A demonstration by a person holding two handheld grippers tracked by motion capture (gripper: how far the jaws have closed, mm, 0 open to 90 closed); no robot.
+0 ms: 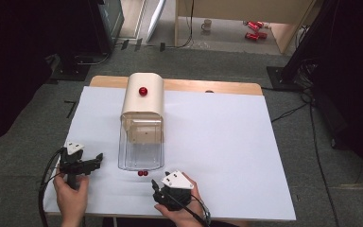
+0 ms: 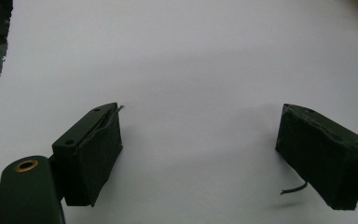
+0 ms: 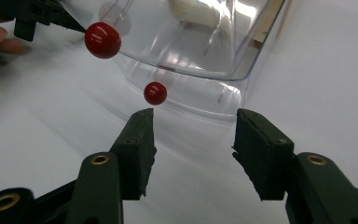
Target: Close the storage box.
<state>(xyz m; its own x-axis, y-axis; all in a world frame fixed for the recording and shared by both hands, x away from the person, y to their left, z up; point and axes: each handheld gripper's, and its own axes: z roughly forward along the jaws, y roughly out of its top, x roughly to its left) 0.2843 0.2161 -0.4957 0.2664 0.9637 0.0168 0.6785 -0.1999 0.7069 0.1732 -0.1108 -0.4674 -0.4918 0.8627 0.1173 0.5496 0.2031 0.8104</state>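
Note:
Two small red balls [image 1: 143, 173] lie on the white table sheet [image 1: 217, 142] just in front of a clear plastic bin [image 1: 141, 151]. The bin is joined to a beige housing [image 1: 144, 101] with a red knob [image 1: 143, 91] on top. In the right gripper view, one ball [image 3: 155, 93] rests against the bin [image 3: 191, 46] and the other ball [image 3: 102, 40] lies further left. My right gripper [image 3: 193, 121] is open just short of the nearer ball, with nothing between its jaws. My left gripper [image 2: 200, 154] stands wide open over bare sheet, left of the bin [image 1: 97, 161].
The sheet covers a wooden table whose far edge [image 1: 208, 86] shows behind the housing. Grey carpet surrounds the table, with cables [image 1: 307, 113] at the right. A mug [image 1: 207, 24] and red cans [image 1: 254, 29] lie on the floor far behind.

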